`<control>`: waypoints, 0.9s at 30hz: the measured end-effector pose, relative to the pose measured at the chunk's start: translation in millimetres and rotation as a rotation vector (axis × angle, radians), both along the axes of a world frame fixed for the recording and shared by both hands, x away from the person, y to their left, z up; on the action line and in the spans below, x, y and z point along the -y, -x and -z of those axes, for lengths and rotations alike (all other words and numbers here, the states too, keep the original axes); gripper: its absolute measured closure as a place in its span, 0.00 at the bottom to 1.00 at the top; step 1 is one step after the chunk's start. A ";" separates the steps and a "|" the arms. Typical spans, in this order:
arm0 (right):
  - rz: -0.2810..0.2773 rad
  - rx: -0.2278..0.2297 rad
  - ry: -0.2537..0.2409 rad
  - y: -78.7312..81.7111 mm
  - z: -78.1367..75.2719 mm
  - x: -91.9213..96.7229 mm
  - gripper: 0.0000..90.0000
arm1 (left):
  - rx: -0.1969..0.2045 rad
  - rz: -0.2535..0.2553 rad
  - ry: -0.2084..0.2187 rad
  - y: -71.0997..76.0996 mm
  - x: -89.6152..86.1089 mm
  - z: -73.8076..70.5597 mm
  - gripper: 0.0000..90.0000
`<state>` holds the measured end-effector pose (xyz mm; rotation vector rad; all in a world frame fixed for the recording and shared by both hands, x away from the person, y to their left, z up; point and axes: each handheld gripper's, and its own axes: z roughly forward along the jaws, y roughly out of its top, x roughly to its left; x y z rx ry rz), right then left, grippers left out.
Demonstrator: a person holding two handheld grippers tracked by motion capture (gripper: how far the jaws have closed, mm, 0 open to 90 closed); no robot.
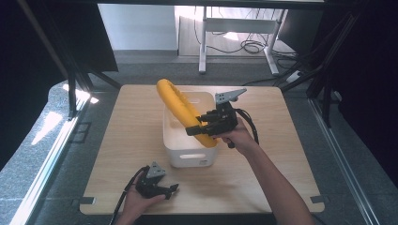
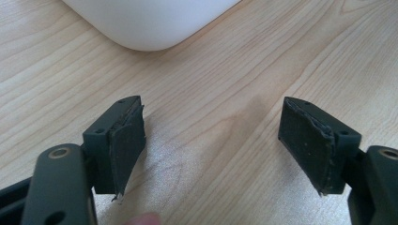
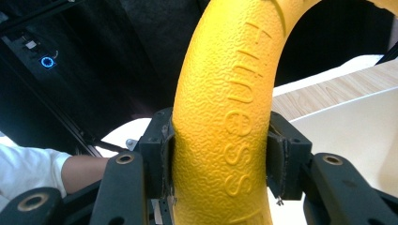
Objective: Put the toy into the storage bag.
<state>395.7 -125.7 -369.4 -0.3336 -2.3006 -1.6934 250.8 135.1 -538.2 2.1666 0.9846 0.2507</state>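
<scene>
Holding yellow ring (image 1: 180, 110) clamped in my right fingers (image 1: 202, 125), frame centre, tilted over white bin (image 1: 190, 154); not yet inside. Left fingers (image 1: 170, 189) wide apart, empty, resting on counter (image 1: 126, 140) lower left.

Grey carpet (image 1: 141, 70), white desk legs (image 1: 202, 42), tangled cables (image 1: 251, 46), sunlit floor patches.

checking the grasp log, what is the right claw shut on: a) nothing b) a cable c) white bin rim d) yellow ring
d: the right claw is shut on the textured yellow ring, held above the white bin, its jaws pressed against both sides of the ring.
</scene>
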 end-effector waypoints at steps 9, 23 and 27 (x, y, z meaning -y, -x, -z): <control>0.000 -0.007 0.008 -2.6 7.3 -1.7 0.56 | 0.000 0.000 0.000 0.0 -0.2 -0.1 0.26; 0.054 0.034 0.046 -4.1 16.9 7.3 0.54 | -0.002 0.013 -0.004 0.0 0.7 0.1 0.26; 0.071 0.063 0.050 -3.7 15.8 10.6 0.53 | -0.003 0.013 -0.006 0.0 0.6 0.0 0.26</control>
